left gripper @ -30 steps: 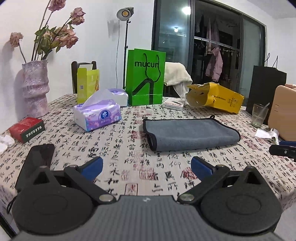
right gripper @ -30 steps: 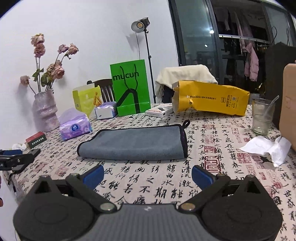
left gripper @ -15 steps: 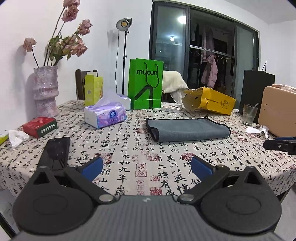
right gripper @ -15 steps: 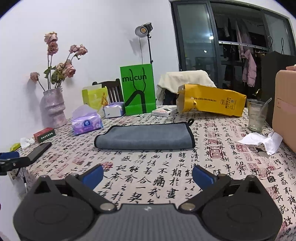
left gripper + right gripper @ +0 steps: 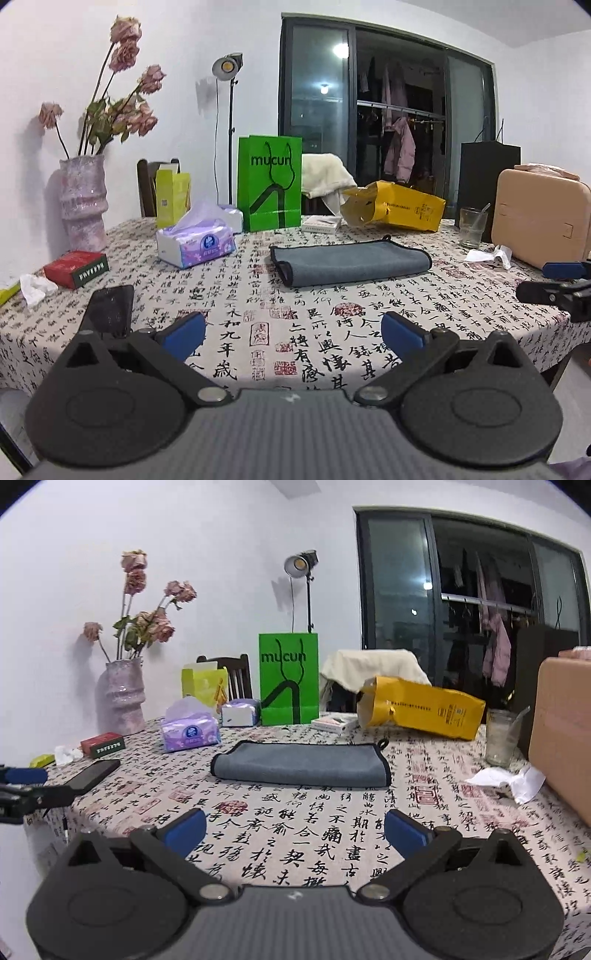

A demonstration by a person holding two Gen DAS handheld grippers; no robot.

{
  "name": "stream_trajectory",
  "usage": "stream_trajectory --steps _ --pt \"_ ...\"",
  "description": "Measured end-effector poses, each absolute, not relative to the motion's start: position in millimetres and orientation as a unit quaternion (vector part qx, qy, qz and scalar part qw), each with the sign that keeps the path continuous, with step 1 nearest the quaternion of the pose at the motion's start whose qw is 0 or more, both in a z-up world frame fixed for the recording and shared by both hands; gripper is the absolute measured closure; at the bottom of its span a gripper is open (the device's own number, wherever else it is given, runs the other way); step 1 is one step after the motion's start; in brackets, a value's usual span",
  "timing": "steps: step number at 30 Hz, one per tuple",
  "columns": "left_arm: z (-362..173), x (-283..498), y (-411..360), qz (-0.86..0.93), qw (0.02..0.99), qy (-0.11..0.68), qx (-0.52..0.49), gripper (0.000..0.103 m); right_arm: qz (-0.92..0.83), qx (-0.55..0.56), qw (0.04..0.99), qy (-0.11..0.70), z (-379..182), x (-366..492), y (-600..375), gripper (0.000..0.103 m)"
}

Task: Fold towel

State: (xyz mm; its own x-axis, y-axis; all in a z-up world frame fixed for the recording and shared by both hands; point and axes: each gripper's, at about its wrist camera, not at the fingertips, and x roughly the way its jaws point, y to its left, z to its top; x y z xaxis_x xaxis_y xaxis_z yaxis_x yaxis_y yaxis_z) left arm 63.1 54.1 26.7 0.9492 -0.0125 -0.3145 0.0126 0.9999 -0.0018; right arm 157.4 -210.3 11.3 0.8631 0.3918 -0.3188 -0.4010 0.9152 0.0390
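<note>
A grey towel (image 5: 351, 263) with black trim lies folded flat on the table's middle; it also shows in the right wrist view (image 5: 301, 763). My left gripper (image 5: 293, 334) is open and empty, held back near the table's front edge, well short of the towel. My right gripper (image 5: 295, 829) is open and empty, also well back from the towel. The right gripper shows at the right edge of the left wrist view (image 5: 557, 280). The left gripper shows at the left edge of the right wrist view (image 5: 22, 788).
On the calligraphy tablecloth (image 5: 258, 317) lie a black phone (image 5: 110, 306), red box (image 5: 75, 268), tissue pack (image 5: 195, 245), green bag (image 5: 269, 182), yellow bag (image 5: 399, 210), glass (image 5: 472, 227), crumpled tissue (image 5: 489, 254), pink case (image 5: 539, 218) and vase (image 5: 83, 201).
Both grippers have pulled back and away from the towel, which now looks smaller and farther off. The towel has not moved. Both grippers stay open.
</note>
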Motion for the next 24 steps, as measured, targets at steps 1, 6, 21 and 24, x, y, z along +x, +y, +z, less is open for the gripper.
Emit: stream_trajectory --steps 1,6,21,24 --pt "27.1 60.9 52.6 -0.008 0.988 0.157 0.001 0.0 0.208 -0.018 0.965 0.158 11.6 151.5 -210.6 0.0" --pt "21.9 45.4 50.7 -0.028 0.989 0.143 -0.007 0.0 0.216 -0.035 0.966 0.138 13.2 128.3 -209.5 0.0" --pt "10.8 20.5 46.1 -0.027 0.99 0.136 -0.017 0.0 0.238 -0.007 0.964 0.121 10.7 87.6 -205.6 0.0" --pt "10.7 13.4 40.5 -0.029 0.991 0.128 -0.009 0.0 0.237 0.001 0.965 0.116 10.4 78.3 -208.2 0.0"
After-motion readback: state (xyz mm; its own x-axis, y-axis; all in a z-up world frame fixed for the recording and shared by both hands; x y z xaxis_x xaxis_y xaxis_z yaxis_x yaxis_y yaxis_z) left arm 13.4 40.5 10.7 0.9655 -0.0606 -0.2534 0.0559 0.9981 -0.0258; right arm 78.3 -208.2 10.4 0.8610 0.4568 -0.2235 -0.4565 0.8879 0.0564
